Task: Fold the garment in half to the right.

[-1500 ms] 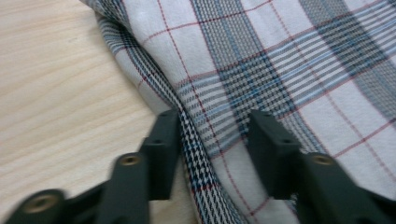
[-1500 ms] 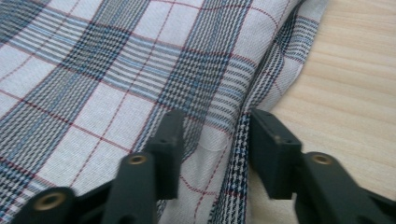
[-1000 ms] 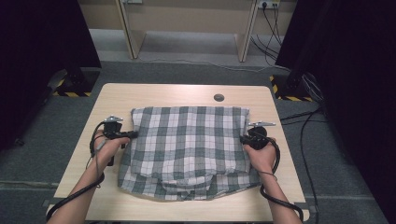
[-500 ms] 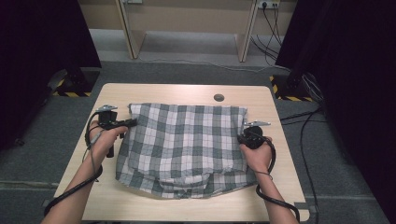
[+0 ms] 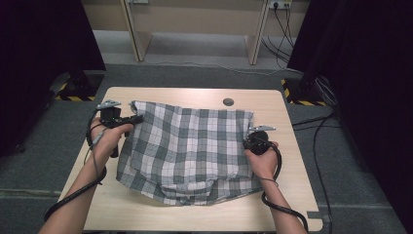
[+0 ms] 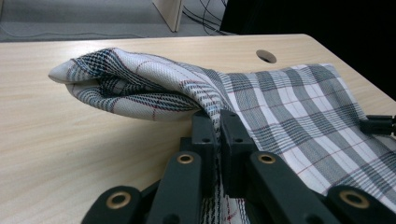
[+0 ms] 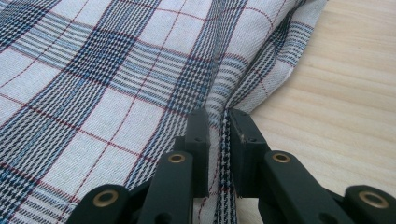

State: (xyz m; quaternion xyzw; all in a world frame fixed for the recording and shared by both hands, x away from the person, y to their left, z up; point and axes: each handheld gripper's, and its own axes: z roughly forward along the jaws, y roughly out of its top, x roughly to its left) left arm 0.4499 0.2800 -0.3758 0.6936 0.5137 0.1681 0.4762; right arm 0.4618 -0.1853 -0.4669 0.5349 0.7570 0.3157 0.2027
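Note:
A grey-and-white checked cloth point(image 5: 190, 146) with thin red lines lies spread over the wooden table point(image 5: 292, 204). My left gripper point(image 5: 130, 119) is shut on the cloth's far left corner and holds it lifted off the table. In the left gripper view the cloth point(image 6: 140, 88) bulges past the pinching jaws of the left gripper point(image 6: 217, 122). My right gripper point(image 5: 249, 143) is shut on the cloth's right edge, low near the table. In the right gripper view a fold of the cloth point(image 7: 116, 79) runs between the jaws of the right gripper point(image 7: 219, 116).
A round cable hole point(image 5: 228, 102) sits in the table's far side beyond the cloth. Cables point(image 5: 277, 207) trail from both grippers over the table. Dark curtains and striped stand bases point(image 5: 73, 92) flank the table; desk legs stand behind it.
My left gripper has risen with the cloth's left corner, so the left side of the cloth now hangs from it. The right gripper has stayed put on the right edge.

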